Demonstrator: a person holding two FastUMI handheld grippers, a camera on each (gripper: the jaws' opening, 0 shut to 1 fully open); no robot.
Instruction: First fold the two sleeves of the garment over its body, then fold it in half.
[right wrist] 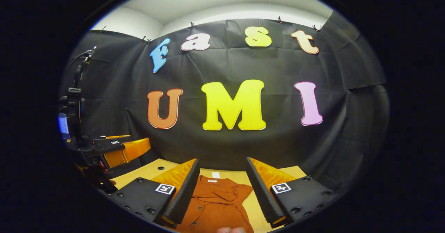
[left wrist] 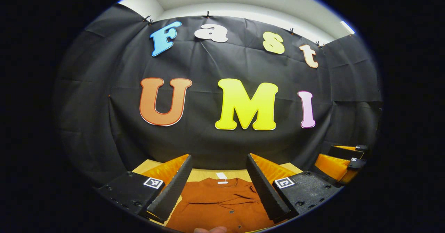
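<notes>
A rust-orange button-up shirt [left wrist: 222, 205] lies flat on the light wooden table [left wrist: 205, 174], its collar and white neck label [left wrist: 221, 176] toward the black wall. My left gripper [left wrist: 219, 158] hovers open above it, and the shirt's body shows between the fingers. My right gripper [right wrist: 223, 160] is also open over the shirt [right wrist: 217, 201], whose short sleeve [right wrist: 243, 190] spreads toward the right. Each gripper appears off to the side in the other's view: the right one [left wrist: 358, 156] at the far right, the left one [right wrist: 111, 141] at the left. Neither holds any cloth.
A dark stand carrying a device with a blue glow [right wrist: 64, 124] rises at the left edge of the booth. The black cloth wall closes off the table's far side. Bare table [right wrist: 153, 172] shows left and right of the shirt. A fingertip [left wrist: 210, 230] shows at the bottom edge.
</notes>
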